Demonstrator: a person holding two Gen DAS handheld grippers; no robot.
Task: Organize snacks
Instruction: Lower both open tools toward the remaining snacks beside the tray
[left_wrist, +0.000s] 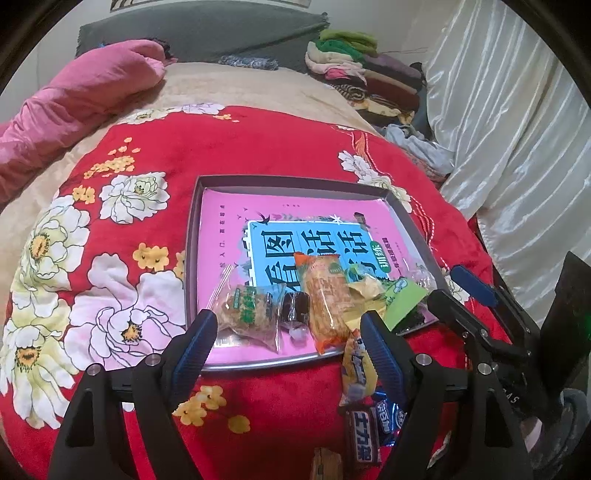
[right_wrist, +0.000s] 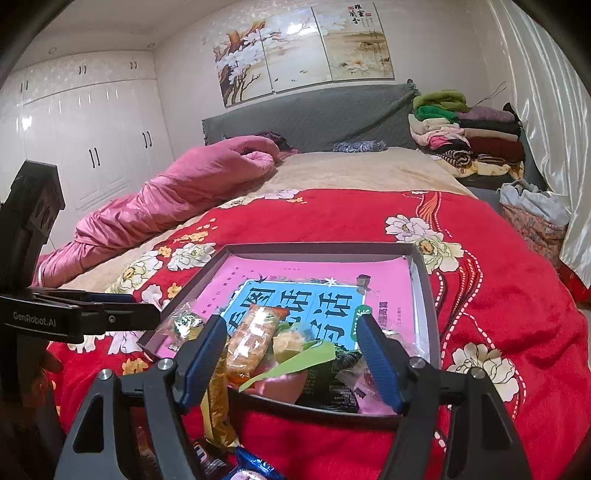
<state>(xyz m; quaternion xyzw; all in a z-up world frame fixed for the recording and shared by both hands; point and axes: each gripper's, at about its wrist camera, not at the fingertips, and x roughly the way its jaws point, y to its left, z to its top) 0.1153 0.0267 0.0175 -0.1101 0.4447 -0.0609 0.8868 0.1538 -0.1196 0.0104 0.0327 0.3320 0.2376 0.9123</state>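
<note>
A grey tray (left_wrist: 192, 240) lined with a pink book lies on the red flowered blanket (left_wrist: 147, 155). At its near end sit an orange snack pack (left_wrist: 325, 295), a clear pastry pack (left_wrist: 247, 310), a dark candy (left_wrist: 295, 310) and a green wrapper (left_wrist: 402, 299). My left gripper (left_wrist: 288, 325) hovers open above them, touching none. A yellow bar (left_wrist: 356, 365), a brown chocolate bar (left_wrist: 360, 435) and a blue candy (left_wrist: 388, 413) lie outside the tray. My right gripper (right_wrist: 291, 325) is open over the tray's (right_wrist: 424, 288) near right corner, above the orange pack (right_wrist: 251, 339) and a dark green pack (right_wrist: 332, 384).
A pink quilt (right_wrist: 177, 192) is bunched along the bed's left side. Folded clothes (right_wrist: 469, 136) are stacked at the headboard's right end. A white curtain (left_wrist: 509, 110) hangs on the right and white wardrobes (right_wrist: 92, 147) stand on the left.
</note>
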